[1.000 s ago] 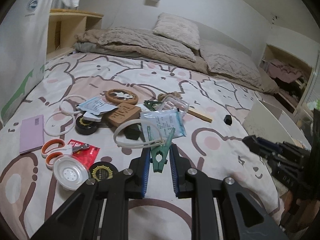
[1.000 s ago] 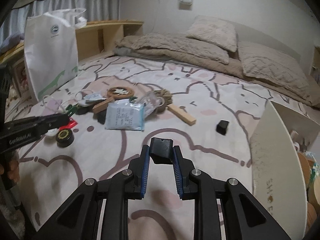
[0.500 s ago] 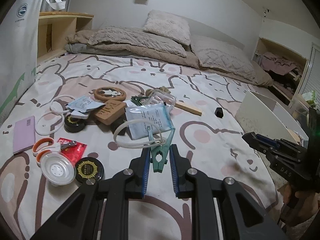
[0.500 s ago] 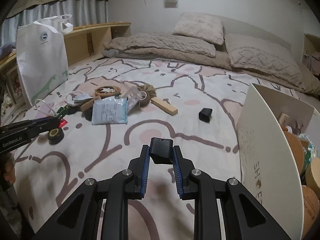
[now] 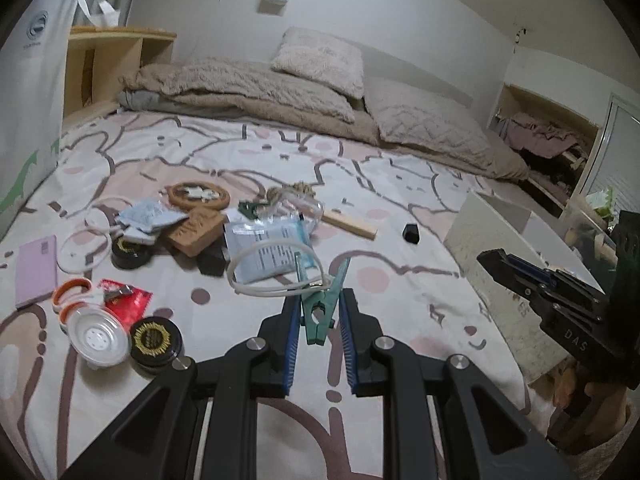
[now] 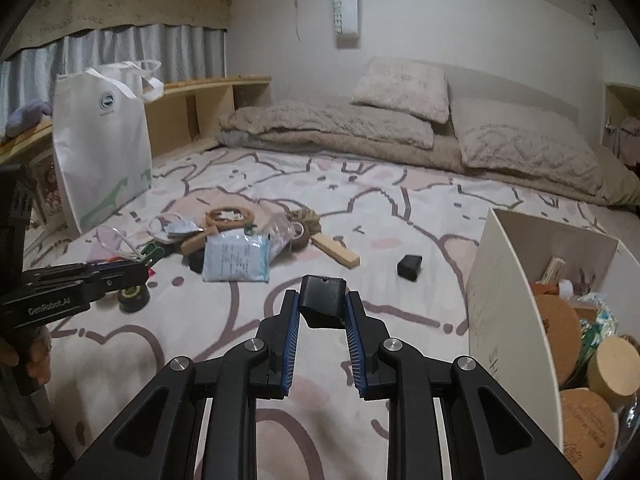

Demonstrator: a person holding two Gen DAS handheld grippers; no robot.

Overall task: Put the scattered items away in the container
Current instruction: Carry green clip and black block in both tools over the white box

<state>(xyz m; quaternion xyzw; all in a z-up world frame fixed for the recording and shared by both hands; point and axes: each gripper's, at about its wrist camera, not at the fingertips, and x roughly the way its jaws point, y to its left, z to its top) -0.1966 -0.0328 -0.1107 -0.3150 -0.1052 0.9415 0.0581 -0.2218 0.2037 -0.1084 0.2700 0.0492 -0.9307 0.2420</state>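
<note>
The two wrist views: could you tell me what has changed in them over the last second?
Both hands swung toward the white container: it has slid further into each view, and its contents now show in the right wrist view. Nothing was taken or let go. The left gripper stays shut on the green clip with its white cord, the right gripper on the black block. The pile on the bedspread lies as before.
</note>
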